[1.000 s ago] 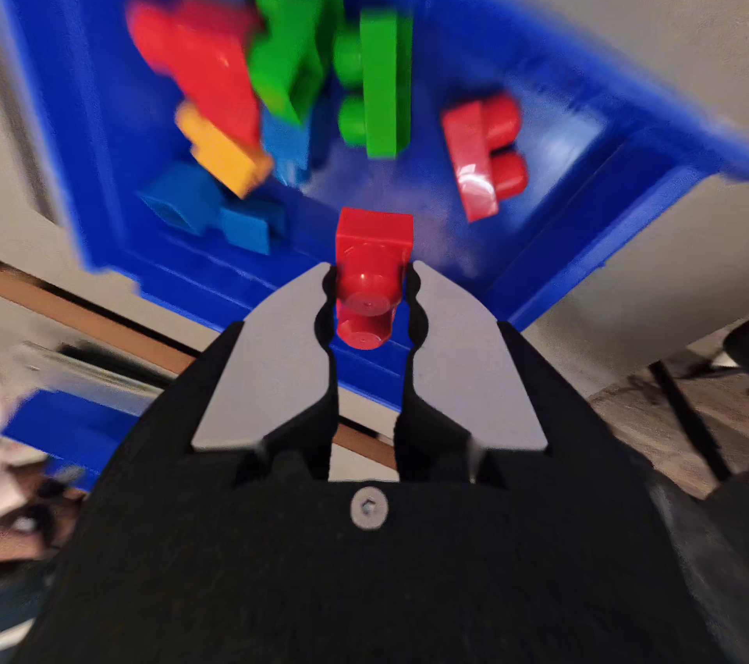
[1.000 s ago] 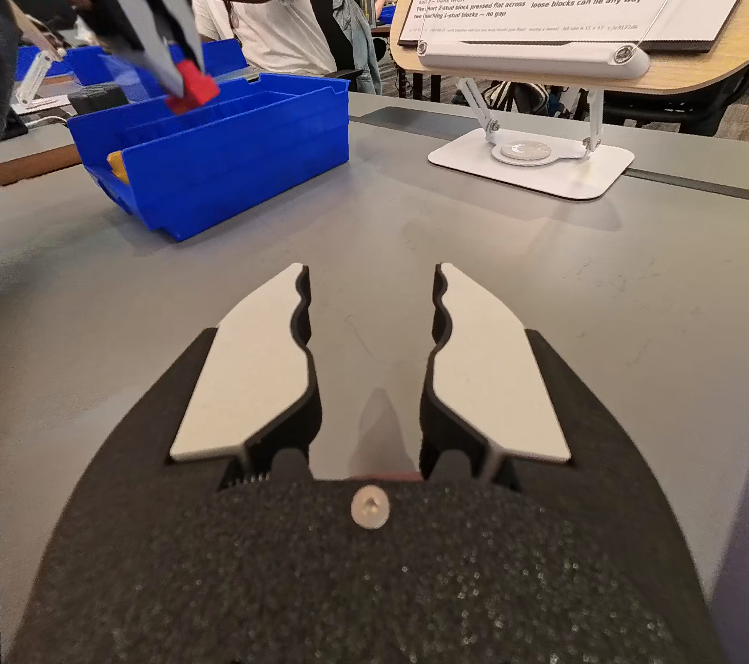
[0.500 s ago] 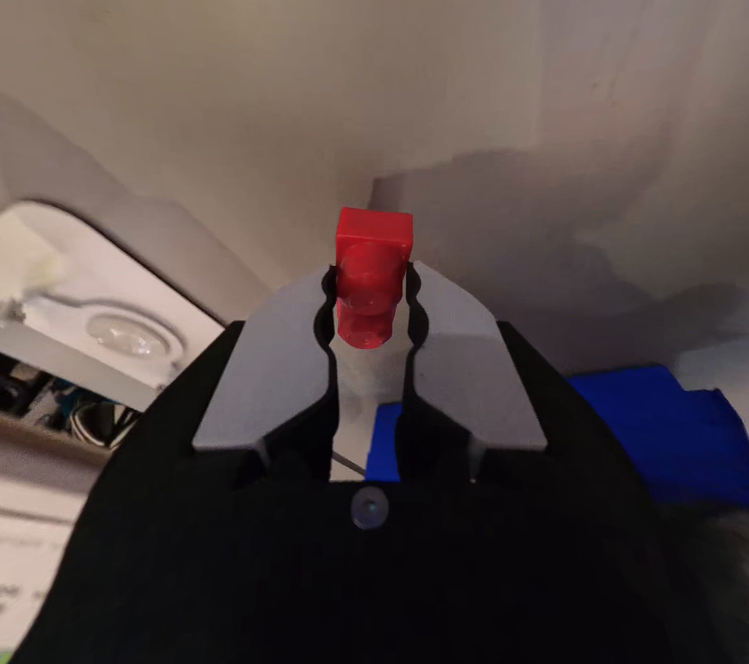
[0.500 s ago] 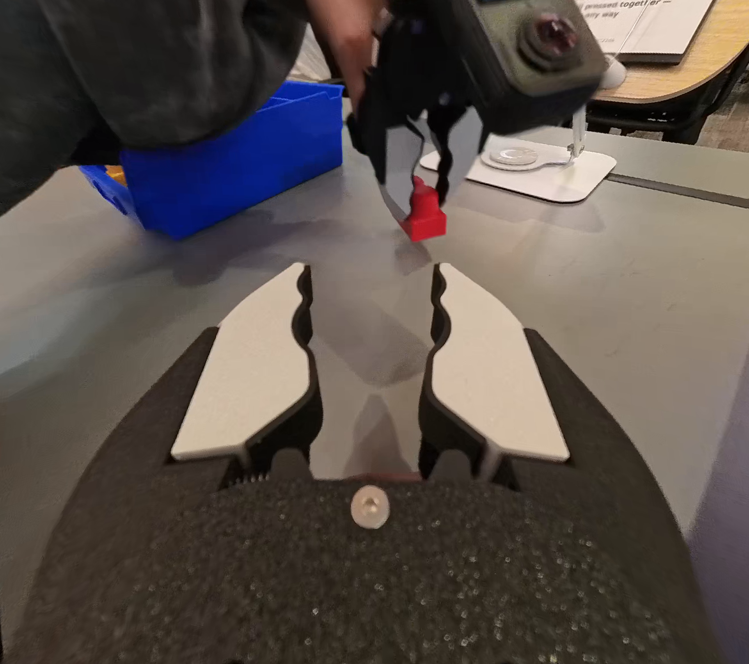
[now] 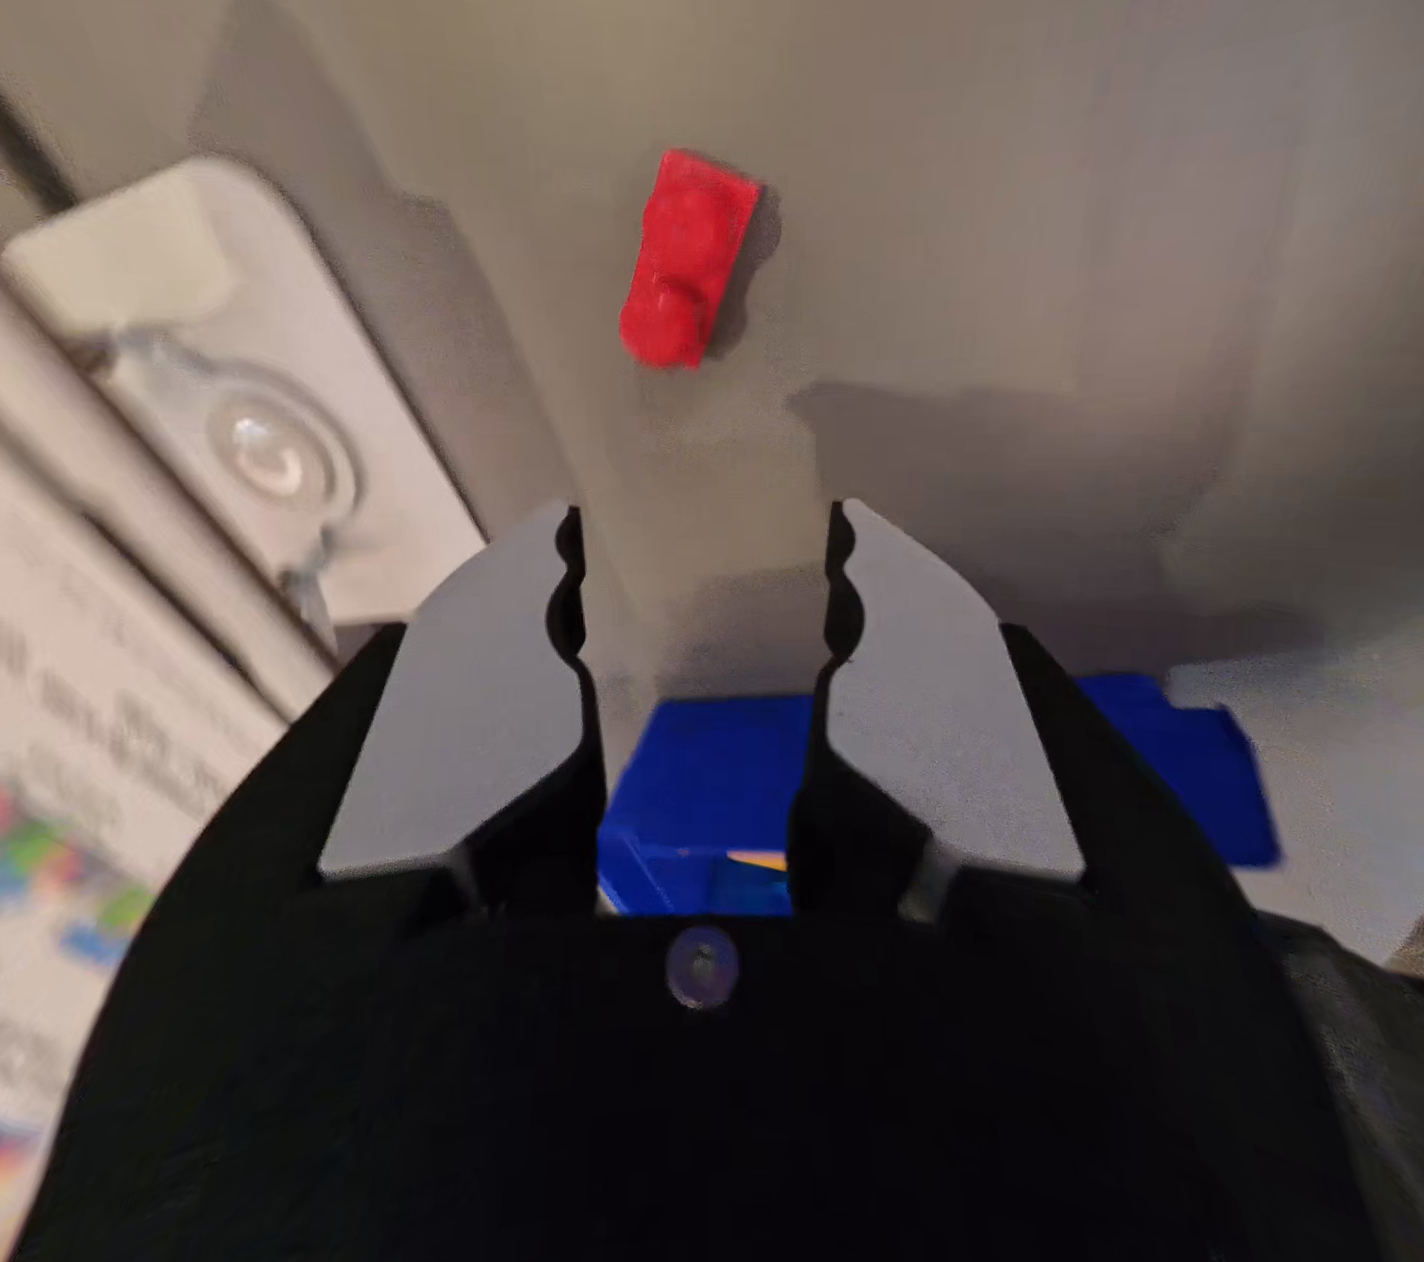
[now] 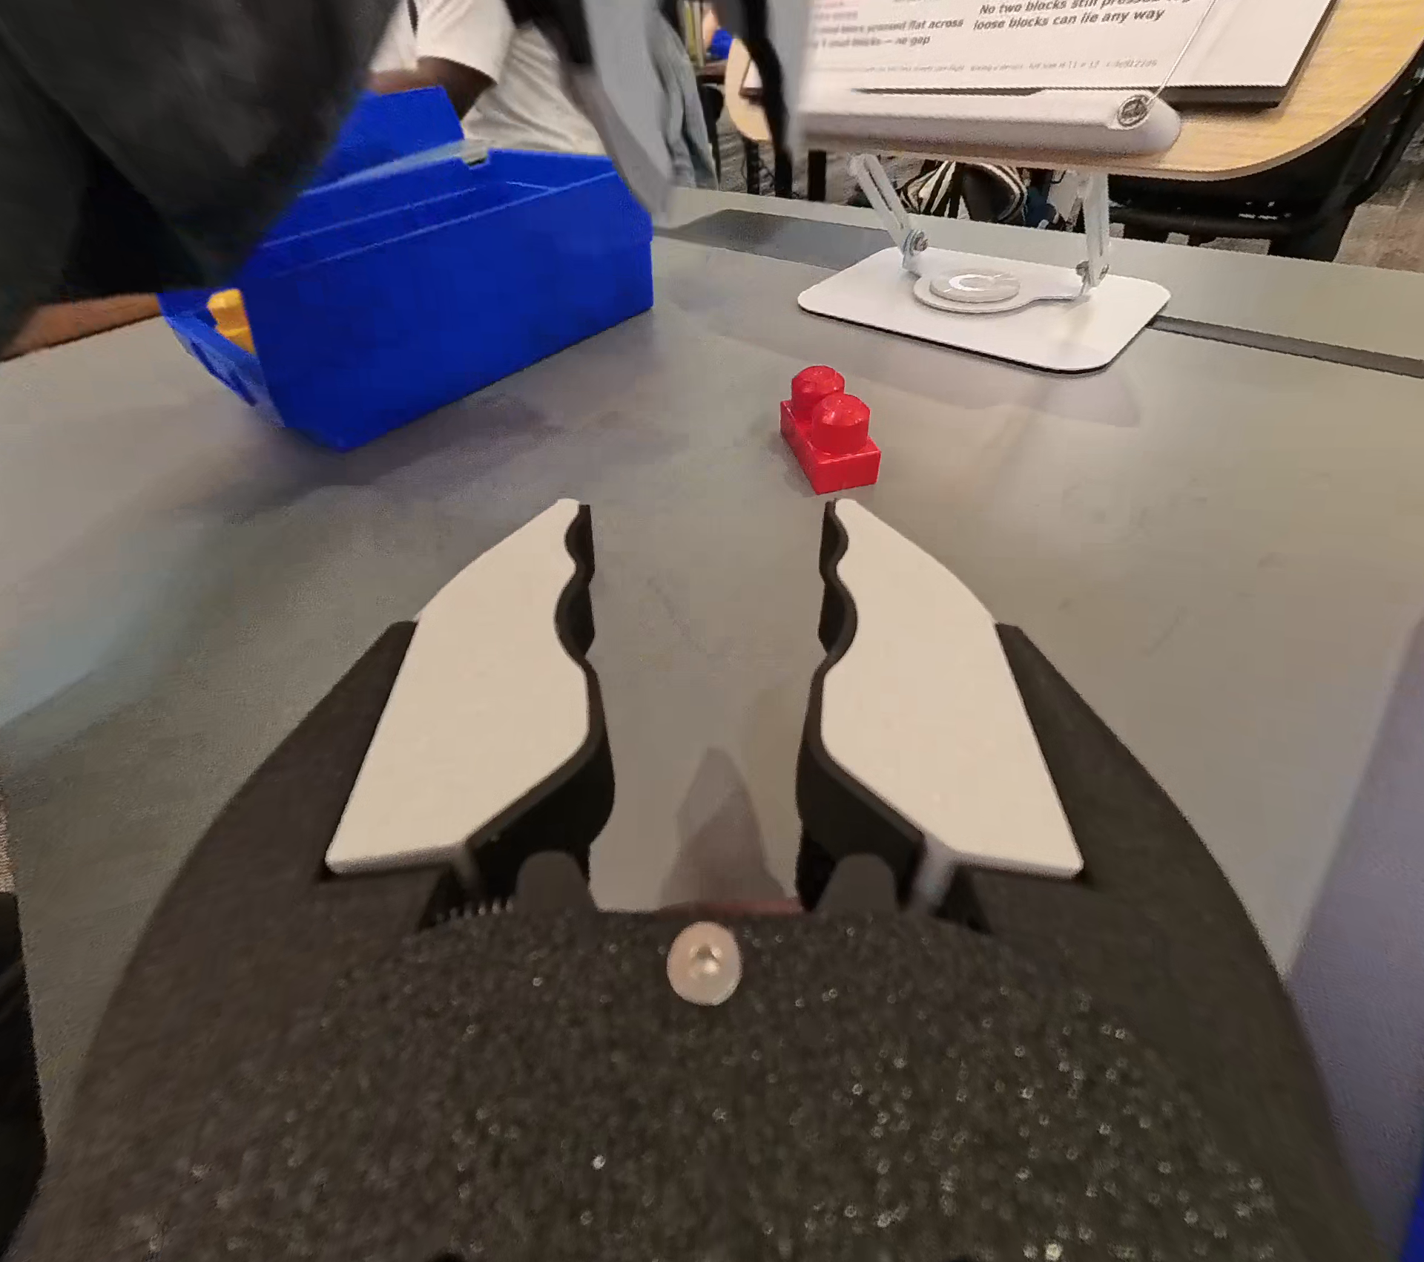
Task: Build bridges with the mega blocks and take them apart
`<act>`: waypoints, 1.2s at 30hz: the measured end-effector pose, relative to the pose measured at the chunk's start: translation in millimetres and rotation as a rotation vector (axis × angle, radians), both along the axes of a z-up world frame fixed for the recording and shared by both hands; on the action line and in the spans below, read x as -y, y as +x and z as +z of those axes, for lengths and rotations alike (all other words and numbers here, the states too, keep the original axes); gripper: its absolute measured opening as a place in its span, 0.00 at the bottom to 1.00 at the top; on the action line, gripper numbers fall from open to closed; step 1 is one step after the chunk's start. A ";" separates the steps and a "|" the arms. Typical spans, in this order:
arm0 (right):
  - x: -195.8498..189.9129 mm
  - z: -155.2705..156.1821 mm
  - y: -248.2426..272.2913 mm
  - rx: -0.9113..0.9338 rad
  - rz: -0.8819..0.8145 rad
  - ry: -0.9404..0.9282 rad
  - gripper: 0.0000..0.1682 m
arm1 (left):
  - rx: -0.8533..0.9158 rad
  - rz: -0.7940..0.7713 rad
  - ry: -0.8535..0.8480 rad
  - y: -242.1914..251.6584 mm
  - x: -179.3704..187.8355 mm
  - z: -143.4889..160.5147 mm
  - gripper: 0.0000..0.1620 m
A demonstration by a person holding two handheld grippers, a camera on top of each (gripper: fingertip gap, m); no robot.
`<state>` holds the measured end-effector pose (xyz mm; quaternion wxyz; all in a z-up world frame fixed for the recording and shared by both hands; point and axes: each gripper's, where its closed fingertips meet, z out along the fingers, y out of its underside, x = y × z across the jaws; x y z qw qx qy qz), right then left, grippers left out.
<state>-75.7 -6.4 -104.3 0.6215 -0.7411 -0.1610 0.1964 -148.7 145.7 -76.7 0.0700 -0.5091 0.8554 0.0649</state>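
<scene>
Red two-stud plastic mega block (image 6: 830,431) stands studs-up on the grey tabletop (image 6: 1156,570), just beyond your right claw (image 6: 705,516), whose jaws are spread and empty. Your left claw (image 5: 705,520) hangs above it, likewise released. One block makes no bridge: nudge it while reaching past and it could skid or tip, as nothing pins it. Farther left, the blue plastic bin (image 6: 462,308) holds what looks like a yellow block (image 6: 231,317); the rest of its contents are hidden.

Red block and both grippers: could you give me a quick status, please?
Left gripper open, empty. Right gripper open, empty. Red block upright on table, studs up. Nothing in the way.
</scene>
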 end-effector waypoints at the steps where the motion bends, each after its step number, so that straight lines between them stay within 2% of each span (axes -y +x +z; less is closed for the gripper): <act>1: 0.6 0.2 0.2 0.000 0.000 0.001 0.34 | 0.056 0.062 -0.009 -17.7 -2.8 21.2 0.37; 4: 0.3 -0.4 0.1 -0.003 0.003 -0.004 0.34 | 0.119 0.252 0.004 -90.4 -14.4 60.6 0.37; 6: -0.2 -1.1 -0.2 -0.003 0.005 -0.010 0.34 | 0.099 0.363 0.001 -144.0 -13.7 62.9 0.37; 11: -0.5 -1.6 -0.2 -0.006 0.007 -0.015 0.33 | -0.123 0.553 -0.012 -265.3 11.9 25.4 0.34; 13: -0.4 -1.4 -0.3 -0.007 0.008 -0.014 0.33 | -0.214 0.610 -0.035 -301.1 23.4 4.5 0.28; 16: -0.3 -1.5 -0.8 -0.004 0.009 -0.014 0.33 | -0.334 0.672 -0.050 -343.6 31.3 -24.4 0.31; 23: -0.6 -2.7 -2.2 0.005 0.014 -0.020 0.32 | -0.397 0.729 -0.142 -373.2 45.3 -66.6 0.31; 25: -0.7 -2.9 -2.5 0.006 0.016 -0.022 0.32 | -0.378 0.717 -0.134 -370.2 45.4 -69.1 0.23; 26: -0.7 -3.1 -2.6 0.007 0.016 -0.022 0.32 | -0.393 0.716 -0.138 -371.1 47.6 -69.8 0.16; 27: -0.7 -3.1 -2.7 0.007 0.017 -0.022 0.32 | -0.411 0.711 -0.129 -373.1 47.7 -70.0 0.16; 32: -0.6 -3.0 -2.7 0.007 0.018 -0.021 0.32 | -0.463 0.685 -0.099 -375.4 47.7 -59.9 0.15; 36: -0.6 -2.9 -2.8 0.006 0.019 -0.022 0.32 | -0.394 0.647 -0.047 -348.6 40.0 -19.9 0.15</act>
